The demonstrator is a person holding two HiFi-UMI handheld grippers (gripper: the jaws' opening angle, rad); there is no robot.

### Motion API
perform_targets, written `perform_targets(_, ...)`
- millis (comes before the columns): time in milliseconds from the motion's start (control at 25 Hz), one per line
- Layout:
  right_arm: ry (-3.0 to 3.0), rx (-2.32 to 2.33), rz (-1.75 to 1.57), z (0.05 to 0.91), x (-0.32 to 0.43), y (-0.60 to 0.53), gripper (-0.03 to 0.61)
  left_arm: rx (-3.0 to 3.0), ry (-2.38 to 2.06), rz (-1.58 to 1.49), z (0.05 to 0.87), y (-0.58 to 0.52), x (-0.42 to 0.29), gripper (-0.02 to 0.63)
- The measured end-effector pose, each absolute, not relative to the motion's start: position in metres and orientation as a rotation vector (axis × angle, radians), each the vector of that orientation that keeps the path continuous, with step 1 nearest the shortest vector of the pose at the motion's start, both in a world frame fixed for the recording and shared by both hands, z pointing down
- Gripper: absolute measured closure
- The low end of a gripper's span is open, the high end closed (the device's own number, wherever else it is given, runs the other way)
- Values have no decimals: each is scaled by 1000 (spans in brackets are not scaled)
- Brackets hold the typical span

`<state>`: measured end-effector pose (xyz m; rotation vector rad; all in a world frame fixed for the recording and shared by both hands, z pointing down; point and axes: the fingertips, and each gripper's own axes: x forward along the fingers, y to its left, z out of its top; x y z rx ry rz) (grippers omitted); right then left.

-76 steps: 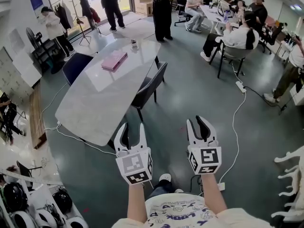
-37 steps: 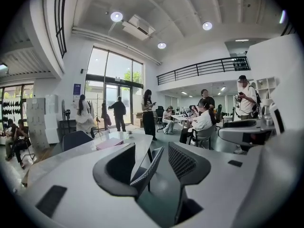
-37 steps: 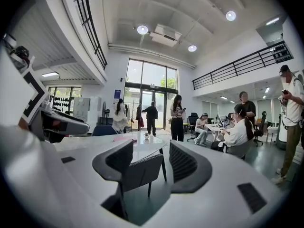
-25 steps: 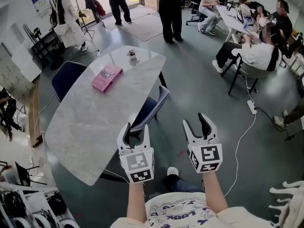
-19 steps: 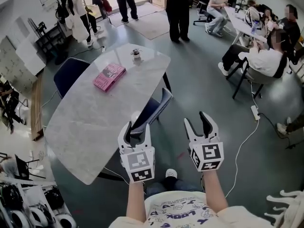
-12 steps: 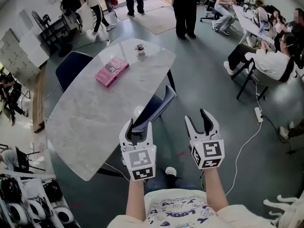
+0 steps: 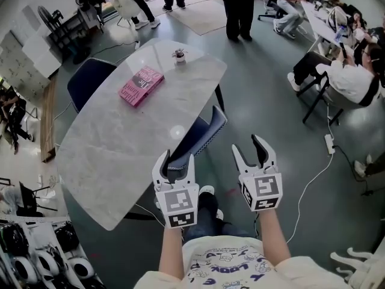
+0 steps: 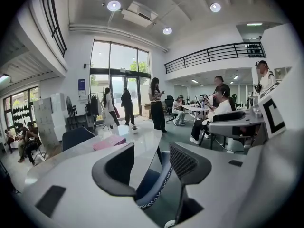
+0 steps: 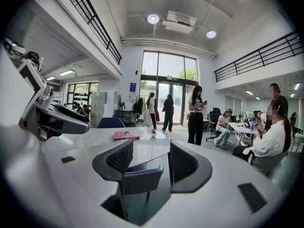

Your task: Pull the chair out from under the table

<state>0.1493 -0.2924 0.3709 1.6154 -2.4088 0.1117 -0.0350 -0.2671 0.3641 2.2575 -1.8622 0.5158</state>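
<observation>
Both claws are out in front, level with each other and well apart. The left claw (image 7: 175,161) stands released, its jaws wide with nothing pressed between them; seen along its jaws, the chair lies ahead in the gap, untouched. The right claw (image 7: 249,152) is released too, empty, hanging over bare floor (image 7: 271,101) to the right of the chair.

The chair (image 7: 207,134), dark blue seat with a patterned back, sits tucked part-way under the long right edge of the pale marble surface (image 7: 114,149), with its back leaning out clear of the edge. From above, the left claw's tips show just at the near corner of the seat, though I cannot tell any contact.

Each claw carries black-and-white square markers, on the left cube (image 7: 178,205) and on the right cube (image 7: 262,191). A pink book (image 7: 141,85) lies flat on the far half of the surface; its cover has print, too small to read. Beyond it stands a small pot (image 7: 179,55) with something dark in it that I cannot make out. The wearer's T-shirt (image 7: 225,267) shows lettering, not legible from here.

A second navy chair (image 7: 90,80) sits at the surface's far side. A white cable (image 7: 313,179) trails across the floor at right.
</observation>
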Motion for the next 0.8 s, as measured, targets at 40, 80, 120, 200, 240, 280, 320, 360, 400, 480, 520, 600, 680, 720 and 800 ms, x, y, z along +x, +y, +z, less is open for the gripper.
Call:
perform_targets(40, -2406, 1611, 116, 372, 148, -298, 339, 2256, -1854, 519, 366, -271, -35, 374)
perform_targets(80, -2402, 1606, 123, 374, 148, -304, 339, 2256, -1845, 525, 368, -276, -35, 374)
perform_targets(120, -2398, 1601, 131, 378, 147, -309, 338, 2254, -1836, 533, 371, -280, -34, 374)
perform_targets(200, -2390, 1588, 148, 385, 146, -319, 335, 2243, -1820, 555, 380, -287, -35, 373)
perform_targets(240, -2386, 1581, 155, 389, 144, -322, 334, 2237, -1813, 565, 383, -290, -37, 373)
perform_targets(280, -2384, 1574, 161, 391, 141, -326, 334, 2231, -1806, 572, 387, -294, -39, 373)
perform_targets(320, -2381, 1566, 166, 394, 138, -329, 334, 2228, -1799, 579, 389, -298, -42, 373)
perform_targets(360, -2378, 1559, 170, 397, 135, -334, 334, 2225, -1793, 586, 392, -302, -44, 373)
perform_targets(400, -2374, 1551, 176, 401, 133, -338, 334, 2223, -1788, 594, 395, -306, -45, 371)
perform_targets(480, -2364, 1539, 191, 408, 129, -346, 334, 2221, -1774, 610, 400, -313, -47, 371)
perform_targets(520, -2359, 1535, 200, 412, 127, -350, 333, 2220, -1766, 617, 403, -317, -48, 371)
perform_targets(600, -2347, 1524, 213, 418, 124, -356, 333, 2215, -1748, 630, 409, -323, -49, 370)
perform_targets(680, -2336, 1513, 223, 424, 122, -363, 331, 2210, -1729, 643, 415, -329, -49, 368)
perform_targets(720, -2332, 1506, 227, 427, 122, -366, 330, 2209, -1717, 649, 418, -332, -48, 367)
perform_targets(800, -2322, 1490, 234, 434, 121, -370, 330, 2209, -1690, 660, 425, -336, -45, 364)
